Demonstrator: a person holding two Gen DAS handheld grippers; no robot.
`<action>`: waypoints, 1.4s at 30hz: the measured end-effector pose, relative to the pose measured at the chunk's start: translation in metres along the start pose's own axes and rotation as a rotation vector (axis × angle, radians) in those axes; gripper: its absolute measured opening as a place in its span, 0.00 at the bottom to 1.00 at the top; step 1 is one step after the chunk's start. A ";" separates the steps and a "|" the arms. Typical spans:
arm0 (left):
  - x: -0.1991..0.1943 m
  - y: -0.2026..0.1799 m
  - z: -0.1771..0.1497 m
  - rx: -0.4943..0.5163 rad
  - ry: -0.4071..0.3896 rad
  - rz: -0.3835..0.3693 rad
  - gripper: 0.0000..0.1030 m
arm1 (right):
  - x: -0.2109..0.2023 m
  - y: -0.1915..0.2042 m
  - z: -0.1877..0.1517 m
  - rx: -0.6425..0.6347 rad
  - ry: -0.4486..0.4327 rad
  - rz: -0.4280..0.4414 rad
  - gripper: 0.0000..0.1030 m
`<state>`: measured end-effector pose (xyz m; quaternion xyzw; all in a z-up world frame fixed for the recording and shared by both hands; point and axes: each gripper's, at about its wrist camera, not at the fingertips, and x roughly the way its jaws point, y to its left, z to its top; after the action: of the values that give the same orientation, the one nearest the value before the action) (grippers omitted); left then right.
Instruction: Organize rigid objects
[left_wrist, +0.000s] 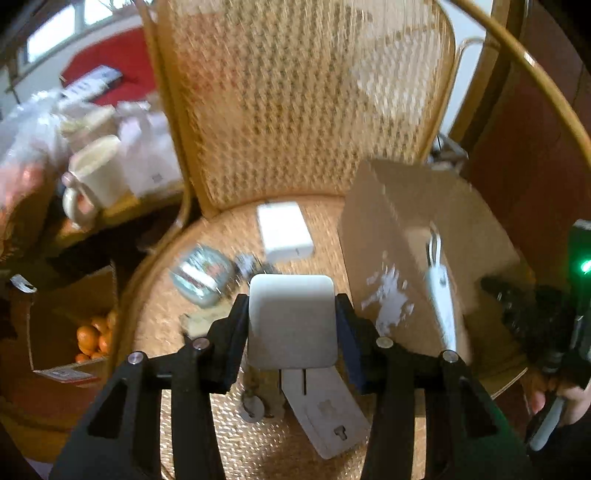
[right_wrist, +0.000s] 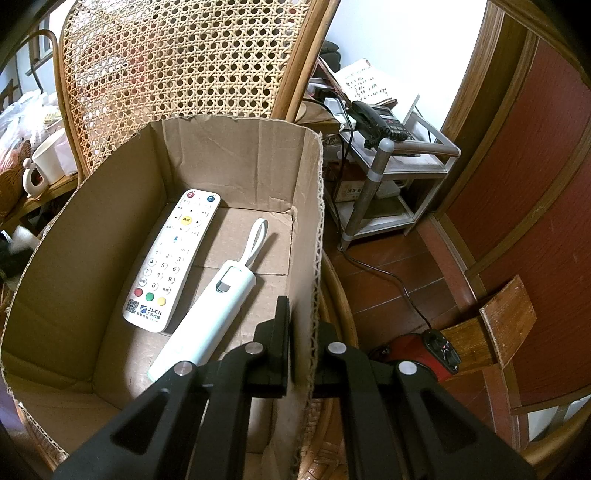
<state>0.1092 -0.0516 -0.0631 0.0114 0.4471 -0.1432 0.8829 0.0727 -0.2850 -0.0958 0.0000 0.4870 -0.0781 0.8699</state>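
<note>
The left gripper (left_wrist: 291, 321) holds a pale grey rounded-square block (left_wrist: 291, 321) between its 2 pads, both pressing on the block's sides, above the woven seat of a rattan chair (left_wrist: 295, 110); that view is smeared by motion, so fine detail is unclear; on the seat at 12 o'clock from the block lies a white rectangular box (left_wrist: 284, 230), at 10 o'clock a clear plastic-wrapped item (left_wrist: 201, 277) that I cannot identify, and at 6 o'clock, just under the block, a flat white card-like piece (left_wrist: 325, 410) with a slot in it; at 3 o'clock stands a cardboard box (left_wrist: 417, 236), and beyond it at the right edge a hand (left_wrist: 565, 398) grips the other tool; far to 9 o'clock a cream mug (left_wrist: 94, 177) sits on a side surface, and at 8 o'clock, below the seat, an open carton holds oranges (left_wrist: 94, 338). The right gripper (right_wrist: 301, 343) is clamped narrowly on the right wall of the cardboard box (right_wrist: 310, 258), 1 pad inside and 1 outside; inside the box, on its floor, a white JSCN remote control (right_wrist: 170, 258) lies lengthwise at 10 o'clock from the gripper, and just beside it, to its right, a pale mint stick-shaped device with a loop strap (right_wrist: 218, 302); I cannot tell whether the 2 touch; at 2 o'clock, outside the box, a black desk telephone (right_wrist: 376, 122) rests on a metal shelf unit (right_wrist: 388, 173).
</note>
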 end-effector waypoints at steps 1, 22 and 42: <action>-0.008 -0.001 0.000 -0.002 -0.028 0.008 0.43 | 0.000 0.000 0.000 -0.001 0.000 0.000 0.06; -0.031 -0.101 -0.012 0.134 -0.095 -0.193 0.43 | 0.000 0.000 0.000 0.000 0.000 0.000 0.06; -0.041 -0.090 -0.015 0.163 -0.051 -0.120 0.87 | 0.000 -0.001 0.000 0.006 0.001 0.011 0.06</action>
<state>0.0512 -0.1260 -0.0298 0.0526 0.4112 -0.2321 0.8799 0.0723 -0.2864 -0.0955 0.0054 0.4872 -0.0746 0.8701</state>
